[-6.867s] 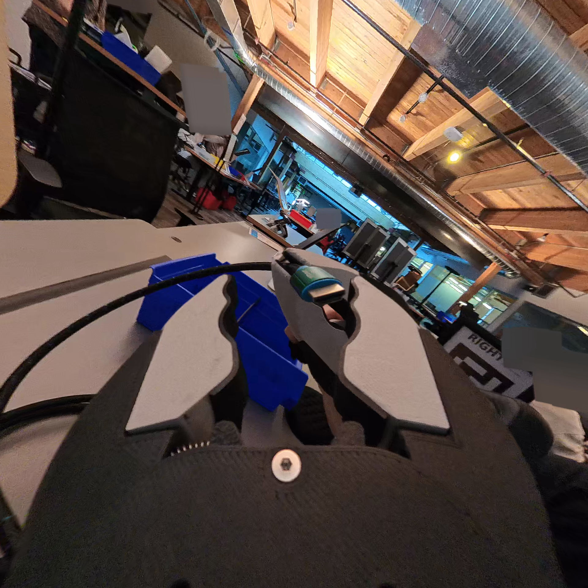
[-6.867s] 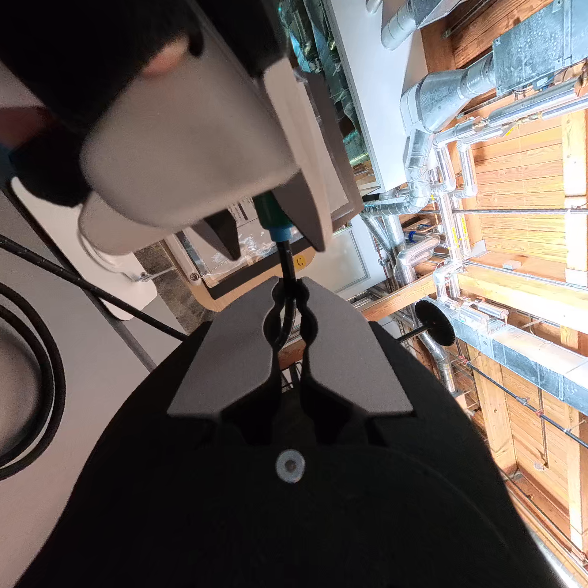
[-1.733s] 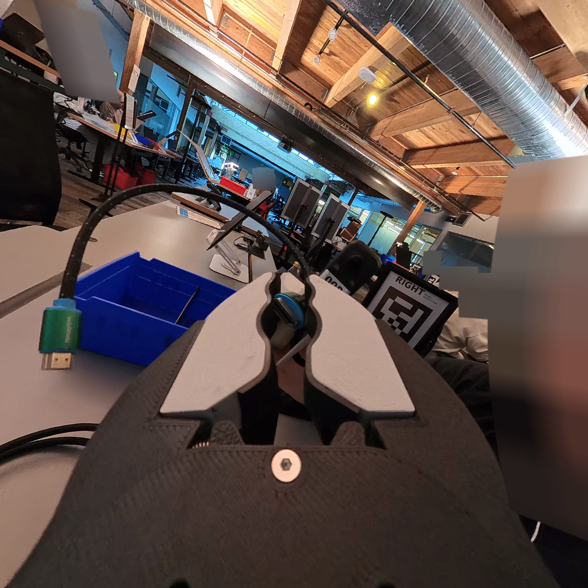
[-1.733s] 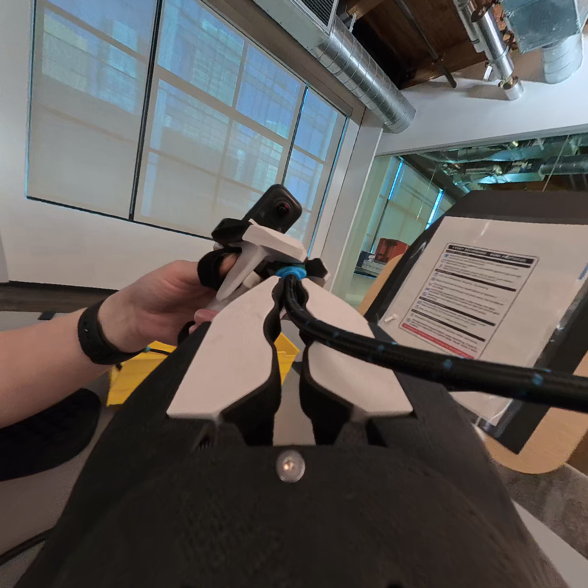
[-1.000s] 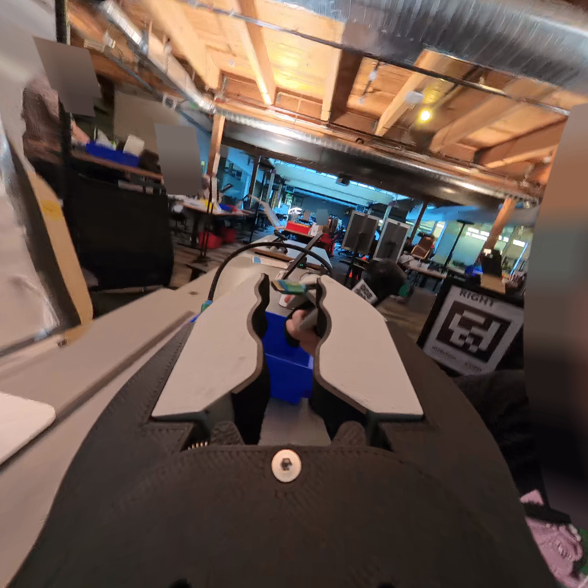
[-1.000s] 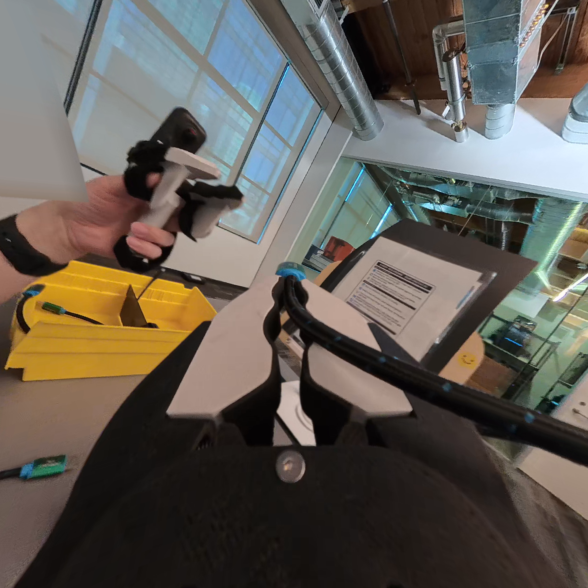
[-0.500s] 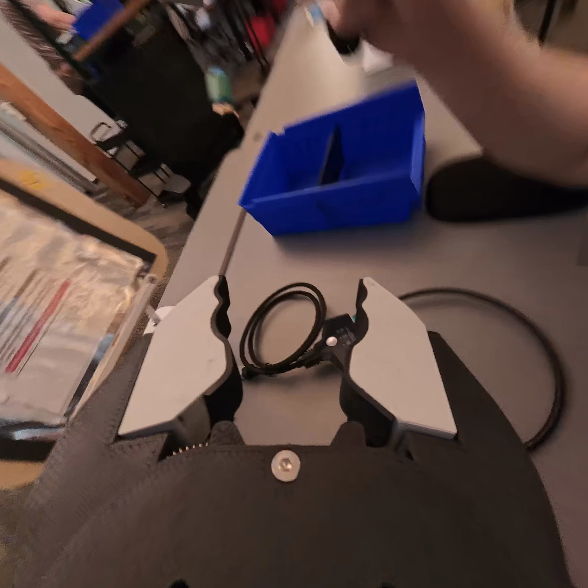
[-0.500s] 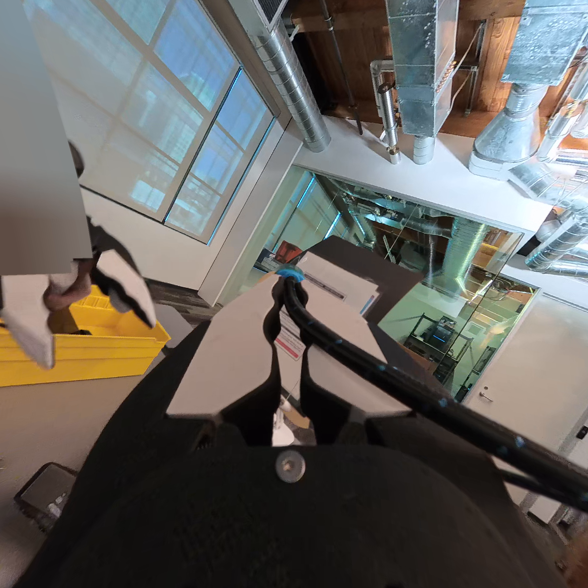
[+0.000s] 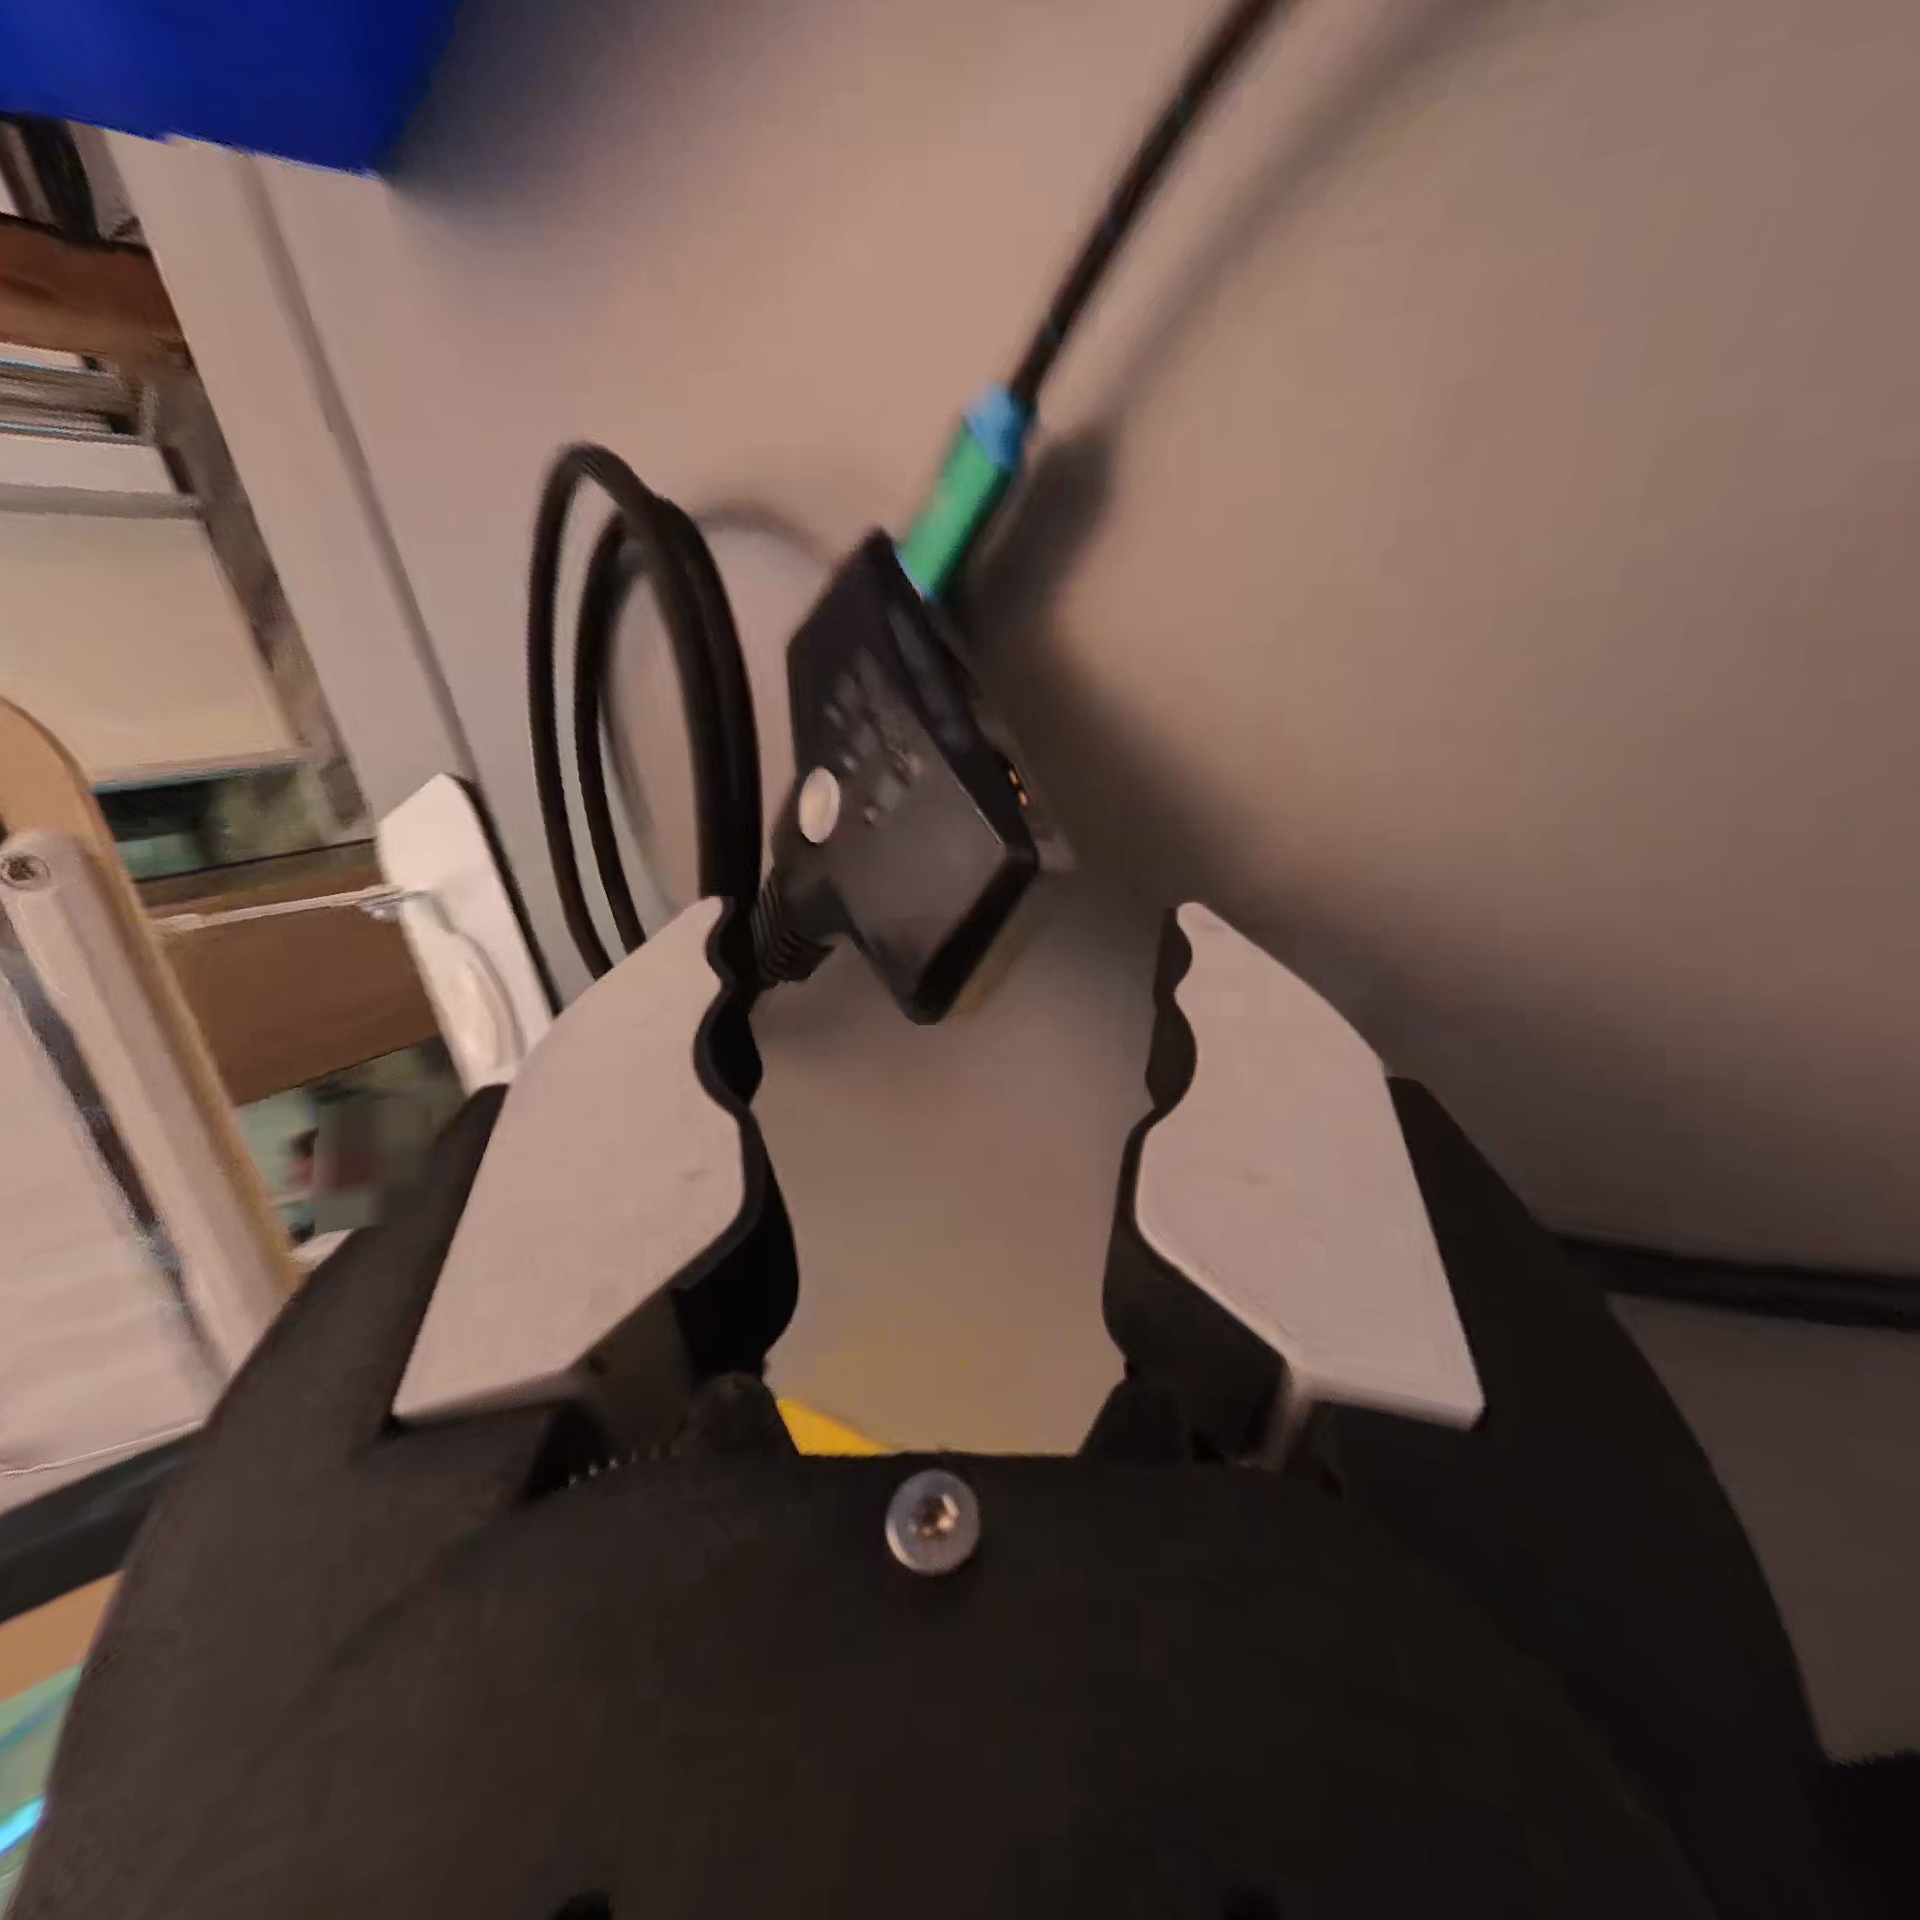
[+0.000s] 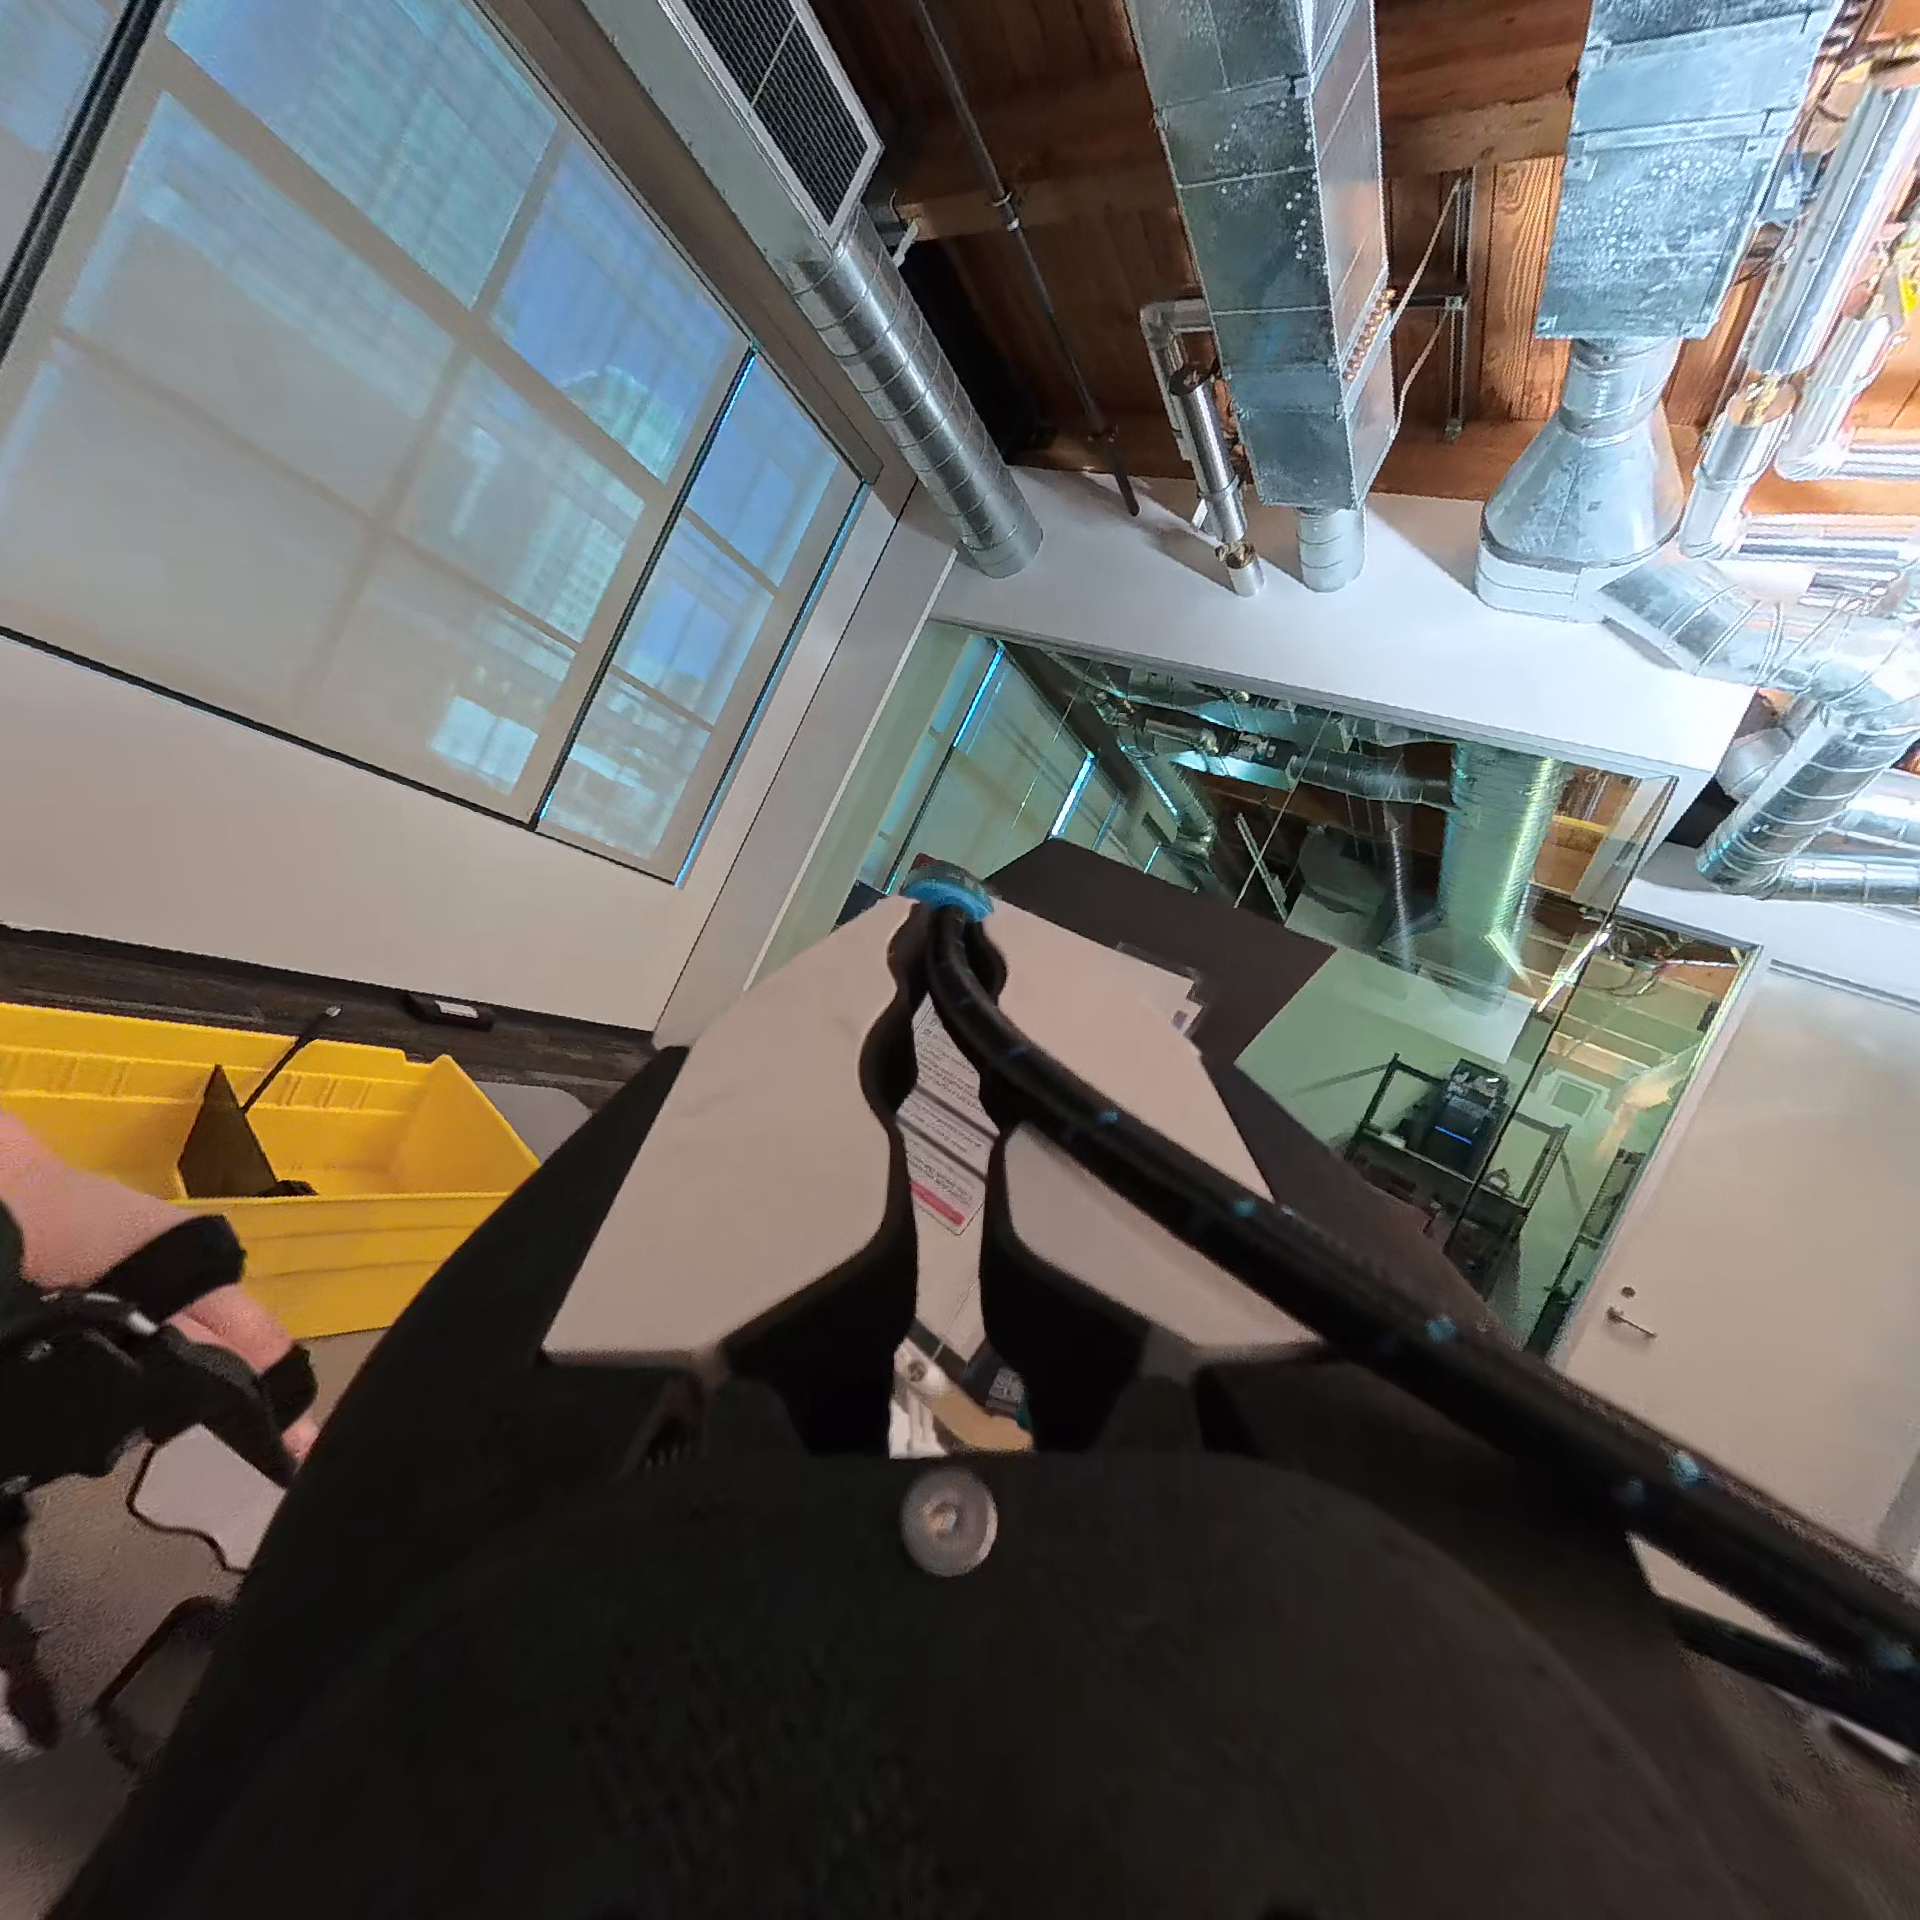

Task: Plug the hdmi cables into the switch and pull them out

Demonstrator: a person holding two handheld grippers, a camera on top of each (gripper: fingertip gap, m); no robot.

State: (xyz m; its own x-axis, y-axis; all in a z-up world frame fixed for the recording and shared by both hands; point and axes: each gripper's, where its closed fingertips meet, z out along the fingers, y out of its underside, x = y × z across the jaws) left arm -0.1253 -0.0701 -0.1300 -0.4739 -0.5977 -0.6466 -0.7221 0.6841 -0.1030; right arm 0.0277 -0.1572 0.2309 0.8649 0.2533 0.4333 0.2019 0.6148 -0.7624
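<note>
In the left wrist view the black HDMI switch (image 9: 902, 774) lies on the grey table just beyond my left gripper (image 9: 951, 920), which is open and empty. A cable with a green plug and blue tape (image 9: 961, 499) is plugged into the switch's far end. The switch's own thin black cord (image 9: 634, 707) loops to its left. In the right wrist view my right gripper (image 10: 940, 914) is shut on a thick black HDMI cable (image 10: 1226, 1195) with blue tape at the tip, held up and pointing at the ceiling. The plug end is hidden by the fingers.
A blue bin (image 9: 208, 73) sits at the far left of the table. A yellow bin (image 10: 260, 1122) stands behind the left hand (image 10: 94, 1247). A framed sheet (image 10: 1091, 997) stands ahead of the right gripper. A table edge and shelving lie to the left (image 9: 156, 623).
The left gripper has swung down from facing the room to the table, opened, and closed in on the switch. The right gripper keeps its hold on the cable and has tilted slightly.
</note>
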